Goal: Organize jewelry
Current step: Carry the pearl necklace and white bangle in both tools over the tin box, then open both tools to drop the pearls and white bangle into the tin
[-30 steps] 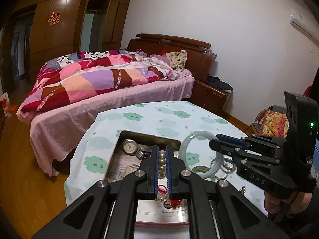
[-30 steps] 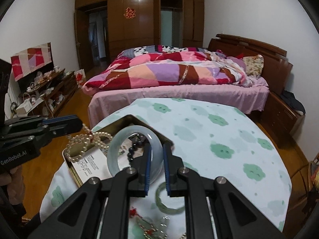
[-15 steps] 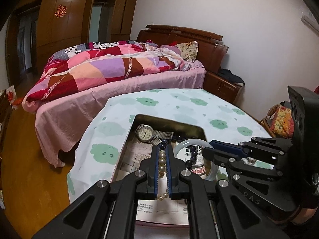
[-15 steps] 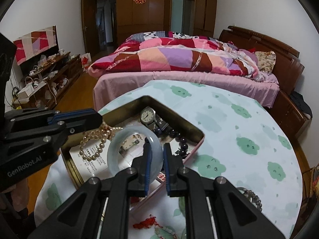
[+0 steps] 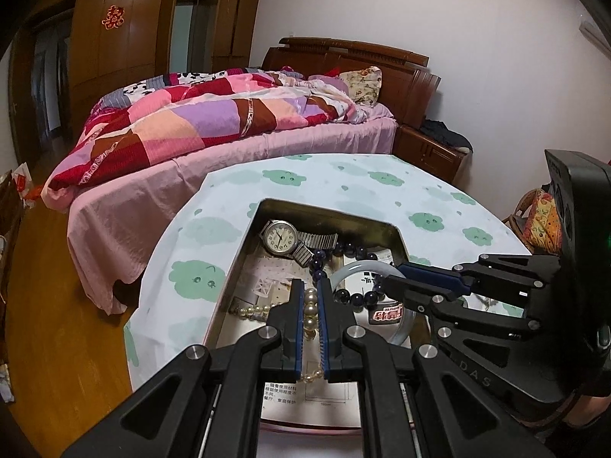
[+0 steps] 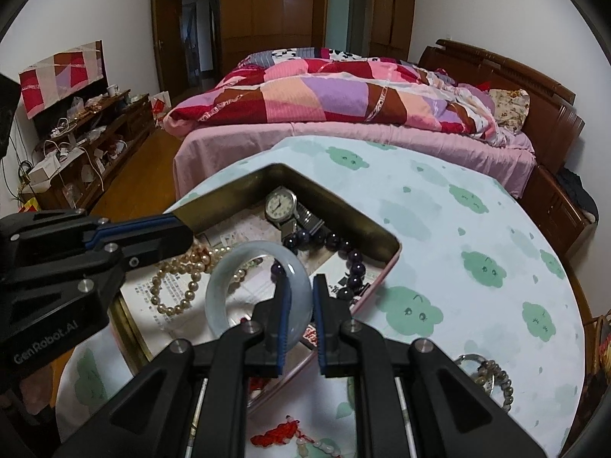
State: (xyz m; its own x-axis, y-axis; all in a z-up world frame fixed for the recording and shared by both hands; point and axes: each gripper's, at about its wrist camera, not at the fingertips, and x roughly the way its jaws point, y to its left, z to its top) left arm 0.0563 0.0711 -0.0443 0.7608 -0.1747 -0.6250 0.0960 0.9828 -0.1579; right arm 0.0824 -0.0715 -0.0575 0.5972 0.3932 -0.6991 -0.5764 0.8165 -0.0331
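Observation:
A brass-coloured tin box (image 5: pixel 328 213) (image 6: pixel 236 185) lies open on the round table, with a wristwatch (image 5: pixel 281 237) (image 6: pixel 280 204) and a dark bead bracelet (image 5: pixel 357 297) (image 6: pixel 353 267) inside. My left gripper (image 5: pixel 310 297) (image 6: pixel 179 234) is shut on a pearl bracelet (image 5: pixel 310 307) (image 6: pixel 179 286), whose loop droops onto the paper in the box. My right gripper (image 6: pixel 301 286) (image 5: pixel 393 276) is shut on the rim of a pale jade bangle (image 6: pixel 244 290) (image 5: pixel 362 271), held over the box just right of the pearls.
On the cloud-print tablecloth (image 6: pixel 458 229) lie a beaded bracelet (image 6: pixel 492 378), a red knotted charm (image 6: pixel 278 433) and a green bangle (image 6: pixel 324 446), all outside the box. A bed (image 5: pixel 229 122) stands behind the table. A low cabinet (image 6: pixel 88 133) is at far left.
Both grippers have sunk toward the box with their loads. The bangle has come from beside the box to over it, and the pearl loop now touches the paper inside.

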